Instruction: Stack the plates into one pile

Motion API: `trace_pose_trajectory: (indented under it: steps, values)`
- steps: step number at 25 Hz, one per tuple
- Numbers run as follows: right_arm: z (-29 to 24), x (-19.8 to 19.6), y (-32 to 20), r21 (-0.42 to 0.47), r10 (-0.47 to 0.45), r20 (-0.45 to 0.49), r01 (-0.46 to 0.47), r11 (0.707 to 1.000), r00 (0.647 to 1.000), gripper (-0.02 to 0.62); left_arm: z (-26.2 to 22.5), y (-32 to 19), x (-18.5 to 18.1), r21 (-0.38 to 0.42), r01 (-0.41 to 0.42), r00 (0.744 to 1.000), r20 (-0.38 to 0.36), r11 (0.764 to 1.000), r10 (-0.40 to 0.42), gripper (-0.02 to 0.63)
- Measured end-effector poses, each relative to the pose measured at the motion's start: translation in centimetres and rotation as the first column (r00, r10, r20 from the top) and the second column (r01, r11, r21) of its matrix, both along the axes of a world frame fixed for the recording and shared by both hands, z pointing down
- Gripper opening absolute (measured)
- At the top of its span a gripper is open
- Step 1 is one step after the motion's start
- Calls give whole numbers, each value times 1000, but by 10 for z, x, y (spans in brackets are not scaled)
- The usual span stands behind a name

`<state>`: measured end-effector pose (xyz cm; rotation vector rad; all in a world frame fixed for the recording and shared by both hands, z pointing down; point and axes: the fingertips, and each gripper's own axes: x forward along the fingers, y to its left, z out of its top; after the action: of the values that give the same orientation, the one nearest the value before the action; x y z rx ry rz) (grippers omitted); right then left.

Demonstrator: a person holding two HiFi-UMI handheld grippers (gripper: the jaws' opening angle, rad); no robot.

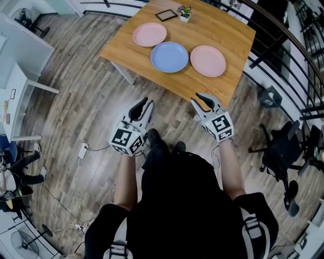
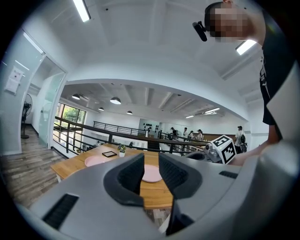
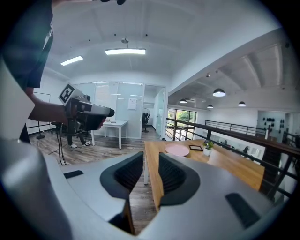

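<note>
Three plates lie apart on the wooden table [image 1: 223, 30] in the head view: a pink plate [image 1: 149, 34] at the left, a blue plate [image 1: 169, 56] in the middle, another pink plate [image 1: 208, 60] at the right. My left gripper [image 1: 144, 105] and right gripper [image 1: 201, 100] hover over the floor just short of the table's near edge, both open and empty. In the left gripper view a pink plate [image 2: 151, 173] shows through the gap of the left gripper [image 2: 151, 169]. The right gripper [image 3: 151, 169] looks along the table edge at the far pink plate [image 3: 176, 149].
A small picture frame [image 1: 166, 14] and a potted plant [image 1: 185, 13] sit at the table's far side. A black railing [image 1: 283, 35] runs behind it. An office chair [image 1: 283, 146] stands at the right, a white desk [image 1: 20, 86] at the left, a power strip [image 1: 82, 150] on the floor.
</note>
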<state>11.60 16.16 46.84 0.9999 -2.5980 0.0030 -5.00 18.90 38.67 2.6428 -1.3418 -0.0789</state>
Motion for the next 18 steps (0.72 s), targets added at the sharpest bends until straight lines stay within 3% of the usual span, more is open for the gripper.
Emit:
trace_pose_trajectory:
  steps: [9, 18]
  values:
    - [1, -12, -6, 10, 15, -4, -15, 1000, 1000, 198, 4, -9, -9, -9, -33, 999, 2, 999, 33, 167]
    - [-1, -21, -18, 9, 49, 5, -49, 999, 999, 225, 4, -26, -18, -14, -62, 998, 3, 998, 62, 196]
